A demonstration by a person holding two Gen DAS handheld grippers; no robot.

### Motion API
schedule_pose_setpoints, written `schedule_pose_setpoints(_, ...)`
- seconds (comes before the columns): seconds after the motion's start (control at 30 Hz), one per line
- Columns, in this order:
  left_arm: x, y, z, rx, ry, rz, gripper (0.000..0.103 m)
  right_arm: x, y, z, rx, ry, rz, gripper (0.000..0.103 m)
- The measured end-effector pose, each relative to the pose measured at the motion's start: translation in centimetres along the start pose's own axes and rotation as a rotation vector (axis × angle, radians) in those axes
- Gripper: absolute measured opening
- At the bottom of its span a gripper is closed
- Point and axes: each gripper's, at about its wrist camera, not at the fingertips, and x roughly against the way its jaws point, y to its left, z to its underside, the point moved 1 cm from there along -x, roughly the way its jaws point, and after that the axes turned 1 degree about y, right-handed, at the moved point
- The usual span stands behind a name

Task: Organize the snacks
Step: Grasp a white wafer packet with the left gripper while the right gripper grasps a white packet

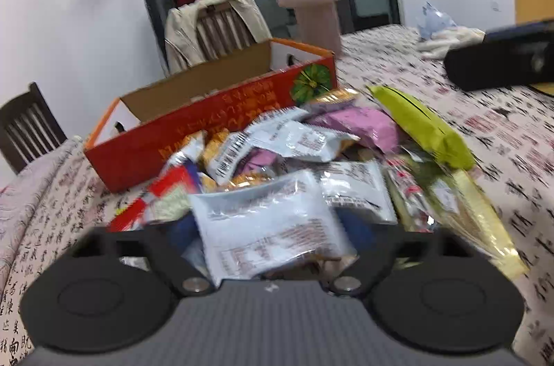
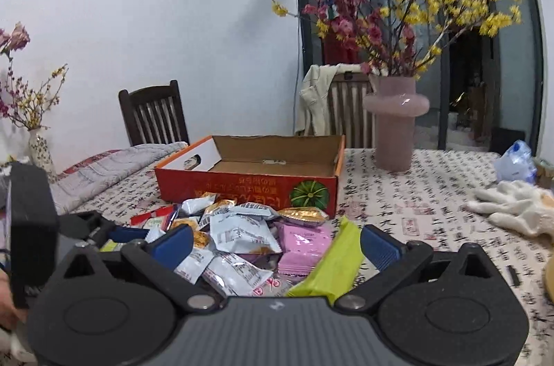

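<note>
A long table under a white cloth printed with black calligraphy (image 2: 415, 193) fills the room, and on it sits one shallow orange-red cardboard box with a green pumpkin printed on its side (image 2: 249, 182), open-topped and bare inside as far as I can see. Just in front of the box lies the heap of small snack packets (image 2: 242, 238), touching its near wall: mostly silvery-white foil sachets, too jumbled to count exactly, plus one pink packet (image 2: 304, 244), one long lime-green packet (image 2: 332, 262) and one gold-wrapped piece (image 2: 304, 215). One pale pink glass vase of yellow and red blossom (image 2: 394, 123) stands behind to the right. The left gripper (image 1: 273, 227) has a large white foil sachet (image 1: 270, 220) between its blue fingers, which look closed against it, though blur and the sachet hide the pads. The right gripper (image 2: 277, 241) hangs with its jaws well apart over the pile, holding nothing. To my eye the step in hand is lifting that sachet clear; it should rise straight so neighbours do not drag along, then cross the near wall and drop flat into a back corner.
</note>
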Motion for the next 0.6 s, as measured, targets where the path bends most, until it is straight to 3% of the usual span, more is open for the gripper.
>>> schedule_pose_setpoints(0.03,0.0,0.2,0.0,0.004,-0.008,-0.006,0.051,-0.7,-0.2,0.0,-0.004,0.011,-0.013,0.102)
schedule_pose_setpoints(0.07,0.2,0.6,0.0,0.020,-0.017,0.007,0.026,-1.3,-0.2,0.1,-0.003,0.023,-0.021,0.102)
schedule_pose_setpoints(0.1,0.6,1.1,0.0,0.040,-0.020,0.017,0.016,-1.9,0.0,0.2,0.002,0.033,-0.030,0.102)
schedule_pose_setpoints(0.23,1.9,4.3,-0.4,0.181,-0.017,0.127,0.016,-4.6,0.8,0.1,0.023,0.066,-0.070,0.101)
schedule_pose_setpoints(0.37,3.8,6.3,-1.0,0.244,-0.071,0.151,0.015,-7.9,1.6,-0.9,0.047,0.083,-0.106,0.095)
schedule_pose_setpoints(0.57,5.9,8.8,-1.4,0.290,-0.116,0.123,0.015,-14.0,3.6,-1.0,0.087,0.195,-0.088,0.061)
schedule_pose_setpoints(0.6,6.3,9.2,-1.2,0.293,-0.121,0.113,0.015,-14.4,3.9,-0.8,0.094,0.205,-0.070,0.044)
